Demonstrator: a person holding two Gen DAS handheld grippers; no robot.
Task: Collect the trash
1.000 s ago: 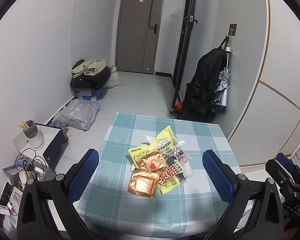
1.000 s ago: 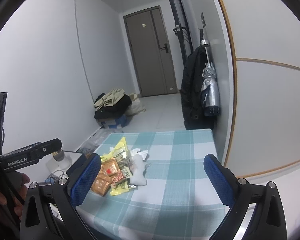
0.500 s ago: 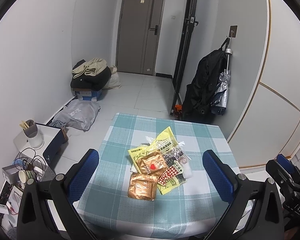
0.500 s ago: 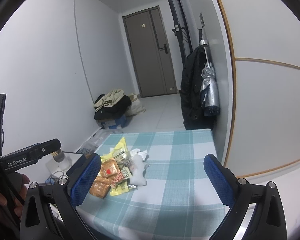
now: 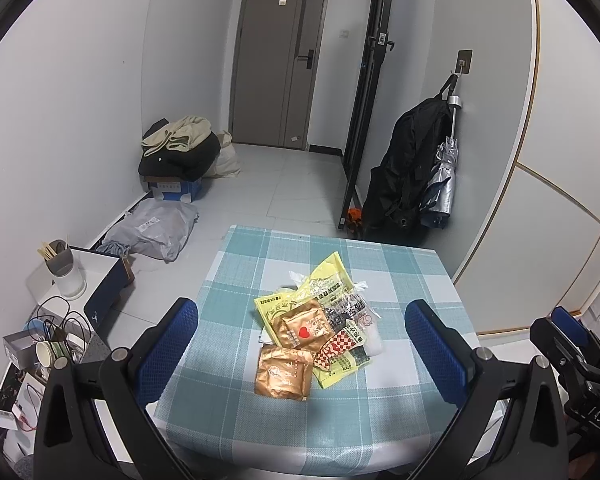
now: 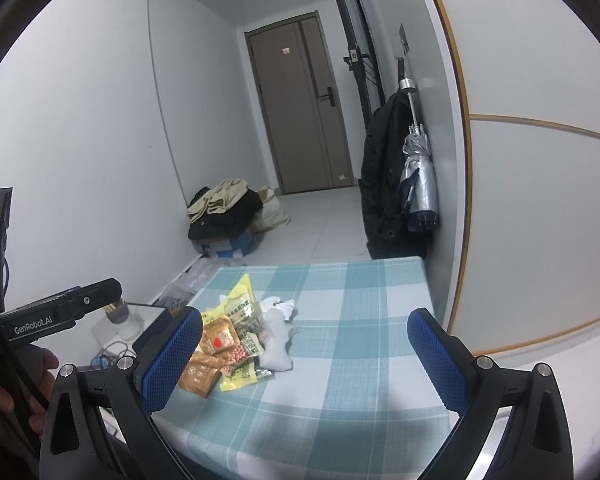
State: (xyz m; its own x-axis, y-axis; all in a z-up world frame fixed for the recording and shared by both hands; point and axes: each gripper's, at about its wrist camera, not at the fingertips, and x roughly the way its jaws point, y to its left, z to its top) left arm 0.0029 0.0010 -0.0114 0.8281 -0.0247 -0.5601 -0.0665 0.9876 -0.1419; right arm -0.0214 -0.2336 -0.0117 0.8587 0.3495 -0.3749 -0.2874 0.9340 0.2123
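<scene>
Ahead of our left gripper (image 5: 300, 354), fingers spread empty, wrappers (image 5: 314, 324) lie centred; right gripper (image 6: 304, 354), likewise open, sits farther.

Square table (image 5: 236, 408) under teal-and-white checked cloth, heap of snack wrappers (image 5: 320, 328) near centre, two copper foil packets (image 5: 285, 373) at front, yellow bags (image 5: 324, 280) behind, crumpled white tissue (image 6: 276, 340) touching heap on right side

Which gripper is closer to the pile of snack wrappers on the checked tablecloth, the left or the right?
Left. The left gripper faces the pile of snack wrappers straight on, framing it between open fingers. The right gripper points past it; the pile lies by its left finger.
</scene>
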